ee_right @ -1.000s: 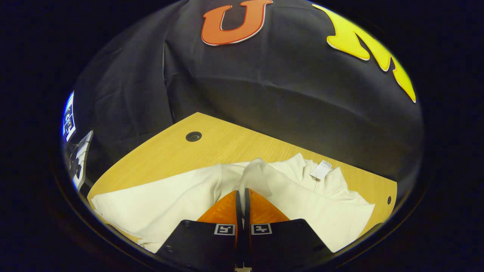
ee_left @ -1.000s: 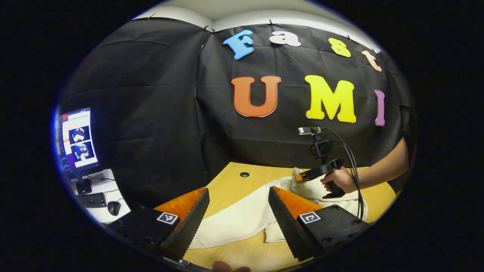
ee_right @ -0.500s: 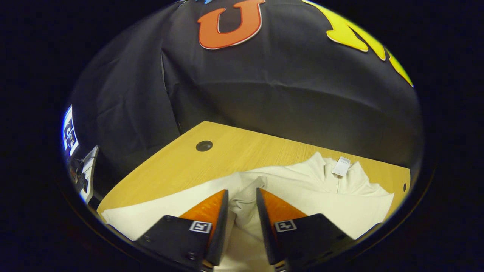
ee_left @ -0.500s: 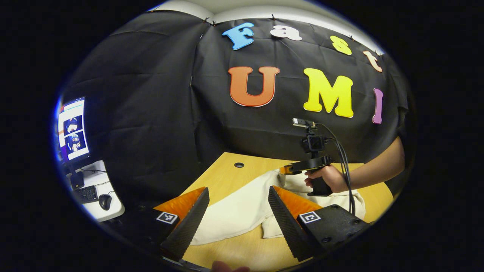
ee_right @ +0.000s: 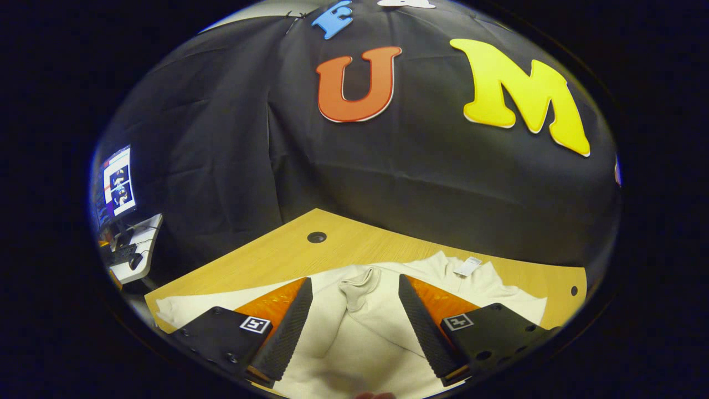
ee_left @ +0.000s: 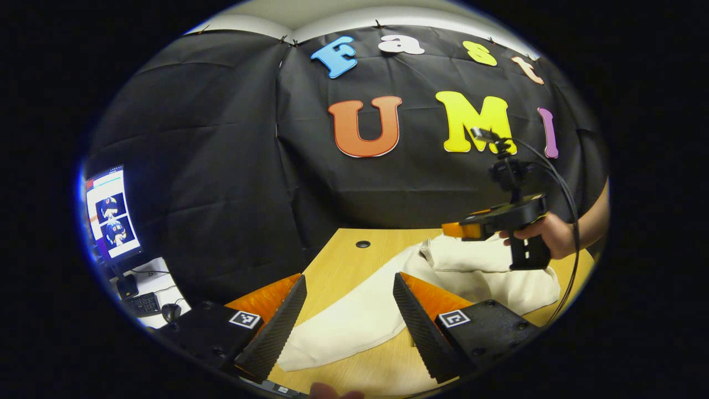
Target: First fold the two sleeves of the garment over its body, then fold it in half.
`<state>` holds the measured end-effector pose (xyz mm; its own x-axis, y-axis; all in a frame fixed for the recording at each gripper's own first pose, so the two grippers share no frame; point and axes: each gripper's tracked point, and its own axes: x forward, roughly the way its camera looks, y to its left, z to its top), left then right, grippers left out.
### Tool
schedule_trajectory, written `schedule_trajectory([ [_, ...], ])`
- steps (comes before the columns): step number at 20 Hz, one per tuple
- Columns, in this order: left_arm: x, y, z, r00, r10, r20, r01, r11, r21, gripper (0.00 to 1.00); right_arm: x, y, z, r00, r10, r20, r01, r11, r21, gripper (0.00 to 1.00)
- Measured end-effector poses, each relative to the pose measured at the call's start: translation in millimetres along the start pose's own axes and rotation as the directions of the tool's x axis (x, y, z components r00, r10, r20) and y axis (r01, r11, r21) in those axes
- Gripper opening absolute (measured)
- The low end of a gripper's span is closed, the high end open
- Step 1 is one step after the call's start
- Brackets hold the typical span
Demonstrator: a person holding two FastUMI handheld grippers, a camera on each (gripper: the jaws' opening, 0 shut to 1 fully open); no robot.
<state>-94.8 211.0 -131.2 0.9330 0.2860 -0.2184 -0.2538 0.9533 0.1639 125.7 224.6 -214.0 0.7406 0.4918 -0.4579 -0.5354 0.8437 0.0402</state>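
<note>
A cream long-sleeved garment [ee_left: 360, 310] lies on the wooden table [ee_left: 338, 260]. In the right gripper view the garment [ee_right: 360, 343] shows one sleeve laid over its body, the cuff [ee_right: 357, 284] resting near the collar, where a white tag [ee_right: 468, 266] sticks up. My right gripper [ee_right: 354, 288] hangs open just above that cuff, holding nothing. In the left gripper view the right gripper [ee_left: 462, 230] is held by a hand [ee_left: 545, 235] above the garment's far part. My left gripper [ee_left: 349, 285] is open over the garment's near edge, empty.
A round cable hole [ee_left: 363, 244] marks the table's far side, and a smaller hole [ee_right: 570, 290] sits near its right edge. Off to the left stands a side desk with a monitor [ee_left: 111, 213], a keyboard [ee_left: 141, 303] and a mouse [ee_left: 169, 312].
My right gripper opened, let go of the sleeve cuff, and rose up and to the right; the cuff now rests on the body. My left gripper barely moved.
</note>
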Motion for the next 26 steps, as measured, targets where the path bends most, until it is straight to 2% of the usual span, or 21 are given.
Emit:
schedule_trajectory([
  [2,-4,7,-18,1.0,0.014,-0.025,-0.013,1.0,0.024,1.0,-35,-4,0,1.0,0.0,0.016,0.0,1.0,0.013,0.97],
  [3,-6,15,-29,0.999,0.027,-0.042,-0.025,0.999,0.037,1.0,-51,-9,-2,1.0,-0.003,0.015,0.003,1.0,0.013,0.94],
  [4,-8,23,-39,0.998,0.036,-0.057,-0.033,0.998,0.048,1.0,-65,-13,-5,1.0,-0.007,0.01,0.006,1.0,0.015,0.96],
  [6,-11,36,-63,0.994,0.041,-0.106,-0.033,0.997,0.076,1.0,-89,-12,-16,0.999,0.014,-0.035,-0.012,0.999,0.037,0.96],
  [9,-14,65,-105,0.982,0.07,-0.177,-0.045,0.989,0.141,0.99,-116,-17,-18,0.999,0.011,-0.038,-0.01,0.999,0.037,0.96],
  [12,-10,83,-143,0.968,0.061,-0.242,-0.017,0.983,0.181,0.99,-131,-12,-26,0.998,0.025,-0.06,-0.025,1.0,0.004,0.96],
  [18,1,115,-200,0.934,0.056,-0.353,-0.018,0.994,0.109,0.99,-152,0,-44,0.993,0.052,-0.105,-0.058,0.997,-0.055,0.96],
  [24,13,111,-217,0.916,-0.038,-0.4,0.048,0.999,0.017,0.99,-169,5,-48,0.992,0.042,-0.118,-0.047,0.998,-0.043,0.94],
  [26,14,107,-222,0.914,-0.083,-0.396,0.069,0.996,-0.049,0.96,-174,7,-44,0.994,0.034,-0.108,-0.039,0.998,-0.044,0.96],
])
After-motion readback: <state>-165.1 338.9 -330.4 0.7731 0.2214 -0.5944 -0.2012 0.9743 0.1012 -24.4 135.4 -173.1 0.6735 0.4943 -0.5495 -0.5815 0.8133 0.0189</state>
